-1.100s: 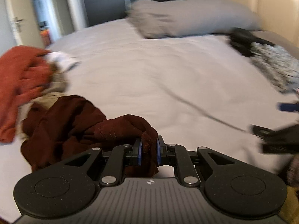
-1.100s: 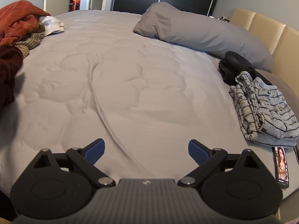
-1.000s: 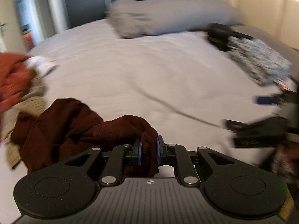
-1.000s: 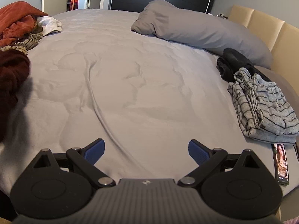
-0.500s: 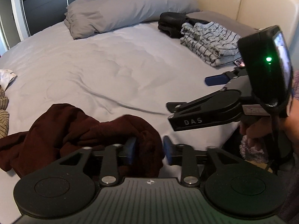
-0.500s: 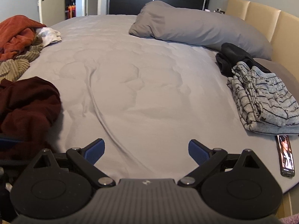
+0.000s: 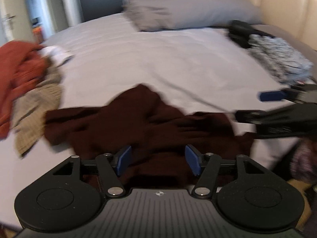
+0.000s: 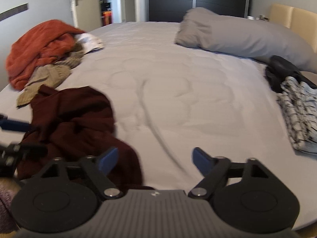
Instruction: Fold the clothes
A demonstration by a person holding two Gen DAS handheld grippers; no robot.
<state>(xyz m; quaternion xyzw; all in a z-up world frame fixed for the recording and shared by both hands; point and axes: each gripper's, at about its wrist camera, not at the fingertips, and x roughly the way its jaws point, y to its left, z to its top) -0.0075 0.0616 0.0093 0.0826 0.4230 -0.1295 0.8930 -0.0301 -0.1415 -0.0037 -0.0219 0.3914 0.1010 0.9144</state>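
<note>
Dark maroon garment (image 7: 142,123): crumpled in a loose heap on the near edge of the bed (image 7: 158,59), spread partly flat, one lobe reaching toward the middle of the grey cover.

Left tongs (image 7: 157,161): blue pads spread apart, nothing between them; they hang just above the near part of the maroon cloth.

Right tongs (image 8: 155,161): pads likewise wide apart and empty, over the bed's near edge, the left pad overlapping the garment's right-hand fold (contact cannot be told).

Unsorted pile, far left of the bed: rust-orange garment (image 8: 39,47) on top, an olive-beige knitted piece (image 8: 47,77) beneath it and touching the maroon cloth's far corner, a white item (image 8: 89,40) behind.

Folded stack, right side near the headboard (image 7: 277,2): striped grey-and-white garment (image 8: 299,109) with a black one (image 8: 281,71) just beyond it.

Grey pillow (image 8: 237,35): across the head of the bed, well apart from the maroon garment. Both views are motion-blurred.
</note>
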